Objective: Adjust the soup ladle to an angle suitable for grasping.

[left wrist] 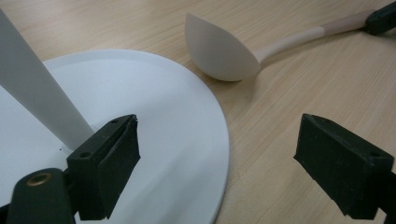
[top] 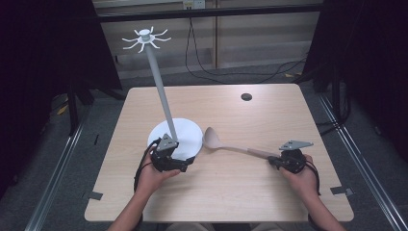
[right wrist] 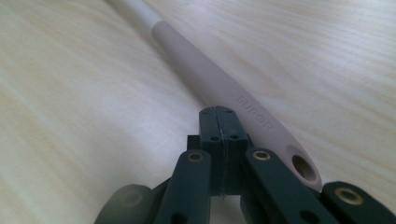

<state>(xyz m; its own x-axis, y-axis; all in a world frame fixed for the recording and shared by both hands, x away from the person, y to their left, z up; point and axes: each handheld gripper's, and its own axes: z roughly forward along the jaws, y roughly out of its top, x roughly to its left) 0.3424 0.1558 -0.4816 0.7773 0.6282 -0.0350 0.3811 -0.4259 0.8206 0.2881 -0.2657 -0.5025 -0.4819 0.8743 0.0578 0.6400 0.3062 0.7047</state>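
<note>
White plastic forms the hook stand point(top: 159, 86) at the left of the pale wooden table point(top: 231, 192): a round flat base point(top: 185, 132), a slanting pole and a crown of curved hooks point(top: 145, 38) at the top. The left gripper point(top: 185, 163), held in the person's left hand point(top: 153, 174), sits at the near edge of that base; in the left gripper view its jaws stand wide apart, one pad over the white base point(left wrist: 177, 140) just beside the foot of the pole point(left wrist: 39, 98), the other over bare wood, with nothing between them. Just right of the base lies a beige ladle point(top: 226, 146), its bowl near the base rim and its handle running right toward the right gripper point(top: 275, 162). In the right gripper view the jaws are pressed together, and the ladle handle point(right wrist: 219, 88), marked SUPOR and pierced by a hanging hole, lies close alongside them rather than between them. The right hand point(top: 300, 177) holds that gripper near the table's right edge.
</note>
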